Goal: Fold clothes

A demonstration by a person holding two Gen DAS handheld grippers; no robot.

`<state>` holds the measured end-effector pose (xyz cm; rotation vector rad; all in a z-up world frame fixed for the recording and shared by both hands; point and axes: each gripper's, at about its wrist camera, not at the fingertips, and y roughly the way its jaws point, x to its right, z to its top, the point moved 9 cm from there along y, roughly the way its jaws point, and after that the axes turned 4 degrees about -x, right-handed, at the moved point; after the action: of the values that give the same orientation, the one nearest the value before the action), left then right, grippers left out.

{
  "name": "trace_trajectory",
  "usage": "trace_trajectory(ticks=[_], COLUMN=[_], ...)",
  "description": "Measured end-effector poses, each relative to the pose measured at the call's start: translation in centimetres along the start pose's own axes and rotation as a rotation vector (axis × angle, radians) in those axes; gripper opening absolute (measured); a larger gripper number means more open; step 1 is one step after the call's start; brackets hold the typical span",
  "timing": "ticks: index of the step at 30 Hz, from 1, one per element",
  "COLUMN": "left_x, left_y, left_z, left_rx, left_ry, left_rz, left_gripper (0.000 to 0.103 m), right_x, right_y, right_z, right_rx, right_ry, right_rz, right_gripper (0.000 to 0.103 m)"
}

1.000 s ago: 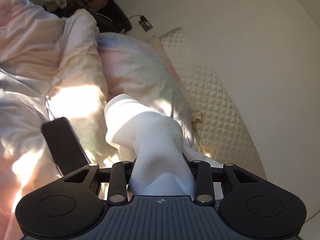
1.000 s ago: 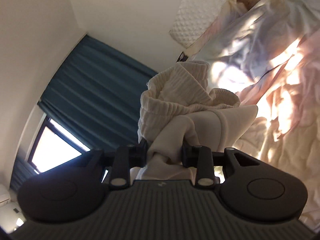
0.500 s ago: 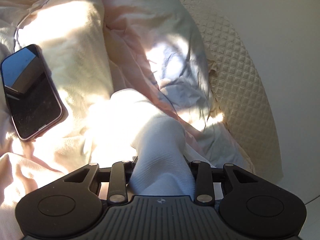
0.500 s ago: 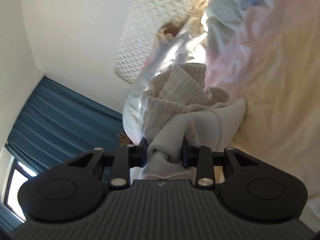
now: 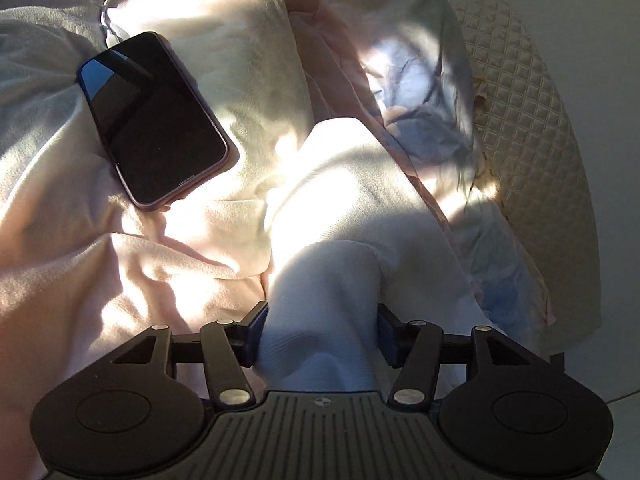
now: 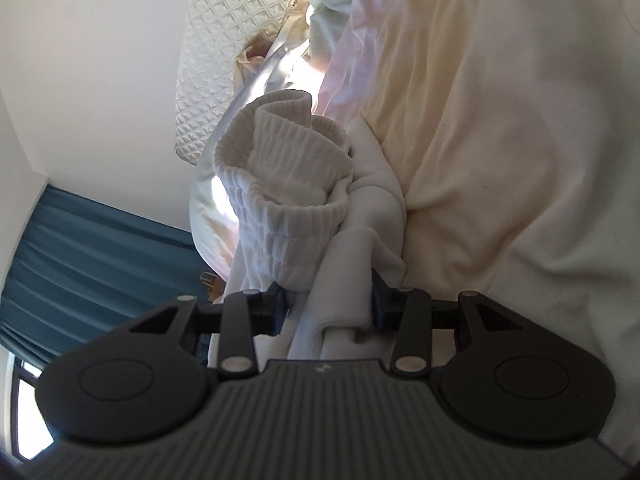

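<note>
A white sock (image 5: 340,208) runs from between my left gripper's jaws out onto the sunlit duvet. My left gripper (image 5: 320,332) is shut on its near end. In the right wrist view, the white sock's ribbed cuff end (image 6: 288,184) is bunched and rolled, lying against the cream duvet. My right gripper (image 6: 326,308) is shut on that bunched fabric. The fingertips of both grippers are hidden by the cloth.
A black phone (image 5: 154,118) lies on the rumpled duvet (image 5: 100,272) to the left of the sock. A quilted mattress edge (image 5: 532,128) and a white wall are at the right. In the right wrist view, a blue curtain (image 6: 80,256) and a window are at the left.
Both grippers have come down closer to the bed, still holding the sock. The phone now sits larger and nearer in the left wrist view. The right wrist view has swung from curtain toward duvet.
</note>
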<state>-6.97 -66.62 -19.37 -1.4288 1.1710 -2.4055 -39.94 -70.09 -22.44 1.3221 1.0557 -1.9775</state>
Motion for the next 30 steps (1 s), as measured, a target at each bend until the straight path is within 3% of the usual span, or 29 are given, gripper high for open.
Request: trace_trajectory(ticks=[5,7,8,14,21,30], left_x=[1.7,2.8,3.6,8.2,13.5,15.9], left_y=[-3.9,-5.5,-6.5,-13.0,-20.5,-28.3], left_z=[-1.3,-2.1,-2.5,-6.1,-10.2,-15.3], left_rx=[0.059,0.089,0.103,0.21,0.337,0.454], left_ry=[0.111,0.165,0.198,0.349,0.522,0.627], left_rz=[0.061,0.074,0.09,0.115,0.173,0.246], left_gripper=[0.081,0.083,0.086,0.099,0.103,0.103], right_x=[-0.4,-0.7,-0.9,-3.5,-9.6,-17.8], right_y=[-1.3,-2.2,-2.7,-6.1,-10.5,-14.4], right_z=[-0.2,-0.3,-0.3,0.6,0.4,-5.6], right_rx=[-0.015,-0.009,0.003,0.056,0.121,0.138], right_ry=[-0.009,-0.032,-0.05,-0.209,-0.432,-0.684], right_rz=[-0.125,-0.173,-0.196,-0.282,-0.292,-0.282], right_gripper=[0.066,0.071,0.08,0.081,0.081,0.081])
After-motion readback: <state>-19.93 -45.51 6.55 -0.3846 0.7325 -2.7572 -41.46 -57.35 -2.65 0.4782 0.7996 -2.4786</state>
